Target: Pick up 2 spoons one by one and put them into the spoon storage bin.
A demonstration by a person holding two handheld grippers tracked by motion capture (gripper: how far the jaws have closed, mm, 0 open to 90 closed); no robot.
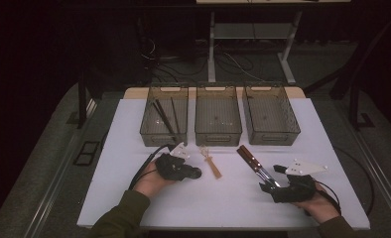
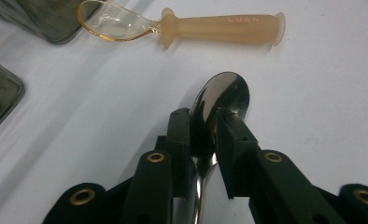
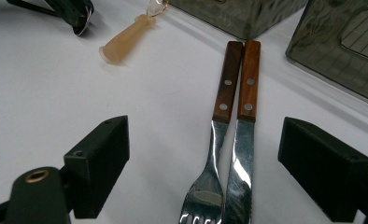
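From the high view, three smoky plastic bins (image 1: 218,116) line the white bench (image 1: 109,163). In the left gripper view, the left gripper (image 2: 204,122) fingers pinch a shiny steel spoon (image 2: 224,93), near an amber plastic spoon (image 2: 182,27). In the right gripper view, the right gripper (image 3: 219,163) fingers stand spread around a wooden-handled fork (image 3: 219,121) and knife (image 3: 245,121) lying touching.

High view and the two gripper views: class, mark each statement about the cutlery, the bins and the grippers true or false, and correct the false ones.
1. The left gripper has its jaws on a metal spoon. True.
2. The right gripper is clamped on the fork. False: its jaws stand wide open, fork and knife lying between them.
3. Fork and knife lie side by side. True.
4. The peach-handled spoon lies in a bin. False: it lies on the white table.
5. Three bins stand in a row. True.
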